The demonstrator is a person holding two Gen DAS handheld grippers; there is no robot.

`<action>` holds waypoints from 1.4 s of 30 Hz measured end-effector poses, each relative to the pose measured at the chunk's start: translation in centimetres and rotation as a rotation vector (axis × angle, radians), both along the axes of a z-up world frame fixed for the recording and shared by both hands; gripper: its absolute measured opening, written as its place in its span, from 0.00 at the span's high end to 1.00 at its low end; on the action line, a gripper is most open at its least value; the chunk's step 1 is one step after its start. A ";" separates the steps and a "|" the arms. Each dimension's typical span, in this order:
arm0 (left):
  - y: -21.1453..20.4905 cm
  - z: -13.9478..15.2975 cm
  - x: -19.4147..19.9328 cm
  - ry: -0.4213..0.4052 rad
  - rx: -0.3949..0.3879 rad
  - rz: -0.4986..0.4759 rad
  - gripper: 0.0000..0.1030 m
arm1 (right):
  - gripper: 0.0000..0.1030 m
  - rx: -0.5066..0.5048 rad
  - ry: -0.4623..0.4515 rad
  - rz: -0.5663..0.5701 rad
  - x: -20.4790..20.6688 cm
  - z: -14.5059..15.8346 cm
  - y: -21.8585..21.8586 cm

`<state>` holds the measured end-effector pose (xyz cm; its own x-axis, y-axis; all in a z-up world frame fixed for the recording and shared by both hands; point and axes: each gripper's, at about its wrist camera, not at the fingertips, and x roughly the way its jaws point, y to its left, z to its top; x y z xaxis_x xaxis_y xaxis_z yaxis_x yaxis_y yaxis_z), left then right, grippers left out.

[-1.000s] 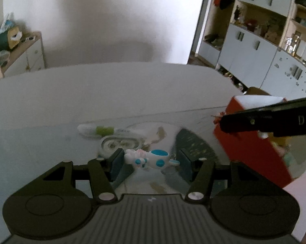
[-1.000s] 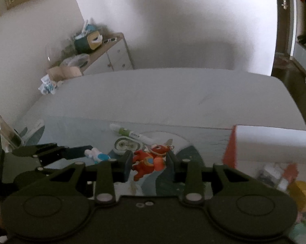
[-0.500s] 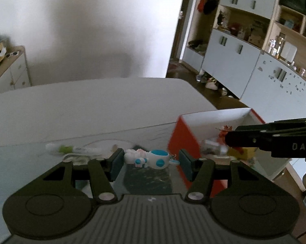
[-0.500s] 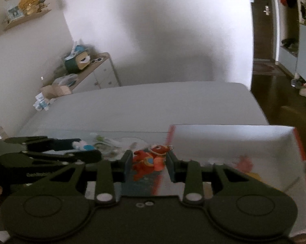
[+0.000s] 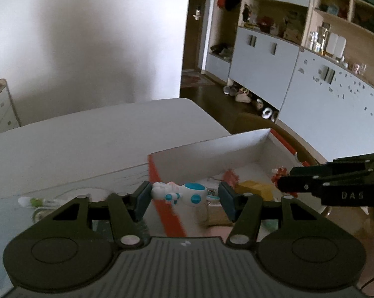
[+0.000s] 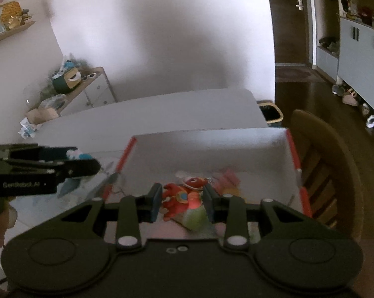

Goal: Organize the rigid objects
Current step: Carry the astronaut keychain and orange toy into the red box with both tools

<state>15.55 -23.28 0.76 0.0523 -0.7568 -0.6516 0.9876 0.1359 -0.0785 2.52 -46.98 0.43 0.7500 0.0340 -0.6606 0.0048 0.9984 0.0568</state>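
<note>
Two grippers clenched: left gripper (image 5: 184, 196) grasps a white-blue toy (image 5: 179, 192) at the box (image 5: 211, 149) wall; right gripper (image 6: 182, 200) grasps a red toy (image 6: 180, 198) over the box.

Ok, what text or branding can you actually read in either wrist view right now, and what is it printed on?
"DAS" - on the side of the right gripper, seen from the left wrist view; the lettering may run on out of sight.
"GenRobot.AI" - on the side of the left gripper, seen from the right wrist view; slightly blurred.
No other readable text; the shelf items are too small and blurred to show any.
</note>
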 end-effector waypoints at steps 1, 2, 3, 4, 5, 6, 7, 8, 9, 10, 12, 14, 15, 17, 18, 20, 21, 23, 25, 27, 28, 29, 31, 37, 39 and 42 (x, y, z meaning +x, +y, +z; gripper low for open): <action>-0.8 -0.1 -0.5 -0.005 0.006 -0.005 0.43 | 0.67 -0.001 0.006 0.001 -0.2 -0.2 -0.6; -1.6 -0.3 -1.1 -0.007 0.016 -0.011 0.43 | 0.67 -0.002 0.014 0.001 -0.2 -0.5 -1.0; -2.2 -0.4 -1.7 -0.007 0.023 -0.017 0.43 | 0.67 -0.005 0.021 0.000 -0.2 -0.7 -1.3; -2.9 -0.7 -2.1 -0.009 0.031 -0.023 0.43 | 0.67 -0.008 0.028 0.002 -0.2 -0.9 -1.6; -3.6 -0.8 -2.6 -0.014 0.040 -0.029 0.43 | 0.67 -0.011 0.034 0.003 -0.2 -1.1 -1.9; -4.1 -1.1 -3.0 -0.022 0.047 -0.036 0.43 | 0.67 -0.014 0.040 0.005 -0.1 -1.3 -2.1; -4.8 -1.4 -3.4 -0.032 0.056 -0.041 0.43 | 0.67 -0.016 0.046 0.007 0.0 -1.6 -2.2; -5.1 -1.7 -3.6 -0.037 0.064 -0.043 0.43 | 0.67 -0.018 0.051 0.010 0.2 -1.8 -2.3; -5.7 -1.9 -4.0 -0.039 0.073 -0.048 0.43 | 0.67 -0.021 0.057 0.016 0.3 -2.1 -2.4; -6.3 -2.1 -4.3 -0.037 0.083 -0.054 0.43 | 0.67 -0.023 0.064 0.021 0.4 -2.3 -2.4; -7.5 -2.6 -5.0 -0.043 0.102 -0.068 0.43 | 0.67 -0.027 0.077 0.034 0.6 -2.8 -2.4; -8.6 -2.9 -5.8 -0.050 0.111 -0.084 0.43 | 0.67 -0.031 0.087 0.049 0.8 -3.1 -2.4; -9.2 -3.1 -6.1 -0.050 0.116 -0.092 0.43 | 0.67 -0.036 0.091 0.057 0.9 -3.3 -2.3; -10.2 -3.6 -6.6 -0.045 0.126 -0.103 0.43 | 0.67 -0.042 0.114 0.067 1.1 -3.7 -2.3; -10.8 -4.0 -6.9 -0.044 0.138 -0.108 0.43 | 0.67 -0.048 0.124 0.069 1.3 -3.9 -2.5; -11.8 -4.9 -7.4 -0.050 0.170 -0.119 0.43 | 0.67 -0.059 0.140 0.067 1.6 -4.5 -2.6; -12.2 -5.4 -7.8 -0.065 0.183 -0.127 0.43 | 0.67 -0.057 0.149 0.066 1.8 -4.7 -2.6; -12.7 -6.4 -8.5 -0.099 0.207 -0.145 0.43 | 0.67 -0.054 0.165 0.068 2.1 -5.1 -2.8; -13.1 -7.3 -9.0 -0.115 0.228 -0.161 0.43 | 0.67 -0.062 0.179 0.070 2.3 -5.4 -2.7; -13.4 -8.2 -9.3 -0.124 0.258 -0.167 0.43 | 0.67 -0.063 0.190 0.073 2.5 -5.7 -2.8; -13.5 -8.6 -9.3 -0.126 0.270 -0.167 0.43 | 0.67 -0.065 0.194 0.074 2.5 -5.8 -2.8; -13.6 -9.0 -9.4 -0.126 0.284 -0.165 0.43 | 0.67 -0.068 0.199 0.075 2.5 -6.0 -3.2; -13.7 -9.7 -9.2 -0.126 0.308 -0.157 0.43 | 0.66 -0.067 0.204 0.078 2.5 -6.1 -3.4; -14.3 -10.3 -9.1 -0.125 0.345 -0.149 0.43 | 0.66 -0.061 0.211 0.063 2.8 -6.2 -3.8; -14.4 -10.5 -9.4 -0.138 0.363 -0.160 0.43 | 0.66 -0.058 0.204 0.059 2.6 -6.0 -3.9; -14.7 -10.2 -9.9 -0.168 0.370 -0.169 0.43 | 0.65 -0.049 0.197 0.056 2.4 -5.8 -4.2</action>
